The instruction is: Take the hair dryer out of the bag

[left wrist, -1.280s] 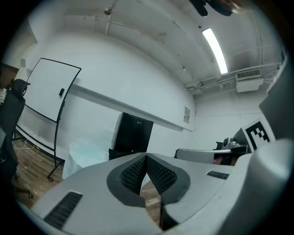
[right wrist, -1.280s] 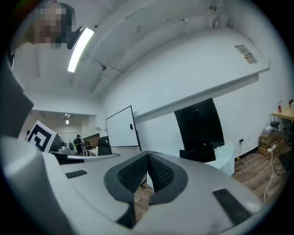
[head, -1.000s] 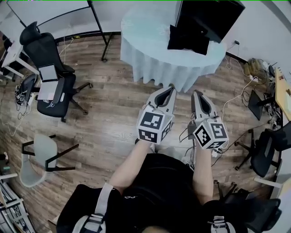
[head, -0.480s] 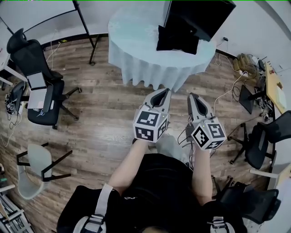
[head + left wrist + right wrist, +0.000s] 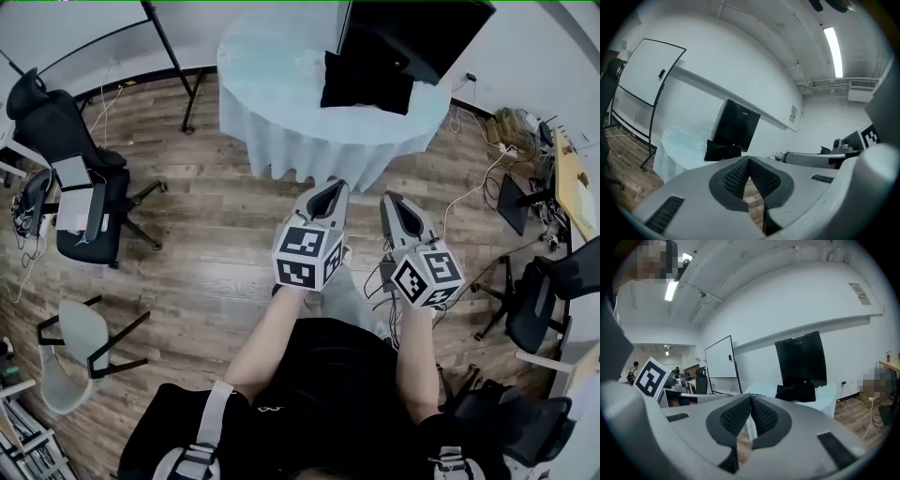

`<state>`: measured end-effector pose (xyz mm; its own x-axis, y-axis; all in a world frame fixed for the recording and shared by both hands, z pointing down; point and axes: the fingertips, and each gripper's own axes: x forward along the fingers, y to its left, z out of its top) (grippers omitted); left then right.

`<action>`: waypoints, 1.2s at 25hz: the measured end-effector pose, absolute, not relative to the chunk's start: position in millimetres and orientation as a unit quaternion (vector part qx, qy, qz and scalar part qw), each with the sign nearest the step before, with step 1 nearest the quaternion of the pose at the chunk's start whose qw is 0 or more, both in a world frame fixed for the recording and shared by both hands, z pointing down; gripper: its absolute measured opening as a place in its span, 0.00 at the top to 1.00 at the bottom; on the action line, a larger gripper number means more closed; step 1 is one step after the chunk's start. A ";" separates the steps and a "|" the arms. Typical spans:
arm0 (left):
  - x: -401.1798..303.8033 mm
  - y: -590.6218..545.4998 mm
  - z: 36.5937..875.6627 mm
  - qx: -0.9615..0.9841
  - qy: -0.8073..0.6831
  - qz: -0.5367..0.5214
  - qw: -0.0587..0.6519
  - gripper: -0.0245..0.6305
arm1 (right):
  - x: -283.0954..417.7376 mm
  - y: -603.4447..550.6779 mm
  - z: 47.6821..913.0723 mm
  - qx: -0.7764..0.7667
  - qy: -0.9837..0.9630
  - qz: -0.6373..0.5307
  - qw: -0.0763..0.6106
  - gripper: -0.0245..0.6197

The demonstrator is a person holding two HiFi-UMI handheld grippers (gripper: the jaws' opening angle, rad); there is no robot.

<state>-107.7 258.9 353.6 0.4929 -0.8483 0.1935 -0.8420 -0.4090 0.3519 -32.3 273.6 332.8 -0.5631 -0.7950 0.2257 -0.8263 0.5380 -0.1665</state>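
Black bag [image 5: 366, 86] on tbl [image 5: 272, 70], well ahead of jaws.

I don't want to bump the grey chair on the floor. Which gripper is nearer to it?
Left. In the head view the grey chair lies far left of the left gripper; the right gripper is farther right, beyond the left one.

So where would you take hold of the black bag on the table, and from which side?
Likely the top edge of the bag, from the near side: it sits slumped on the table with a black screen close behind, blocking the back. Its opening can't be made out from here.
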 end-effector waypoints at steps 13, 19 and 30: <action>-61.7 176.0 386.9 0.827 -0.505 0.007 0.249 0.94 | 12.6 190.8 368.4 0.456 -0.869 0.165 0.098 0.96; -37.1 141.5 384.6 0.830 -0.503 0.022 0.240 0.94 | 44.7 146.7 371.6 0.465 -0.862 0.184 0.081 0.96; -17.9 72.1 383.8 0.818 -0.528 0.028 0.227 0.94 | 77.4 78.1 369.0 0.450 -0.872 0.183 0.061 0.96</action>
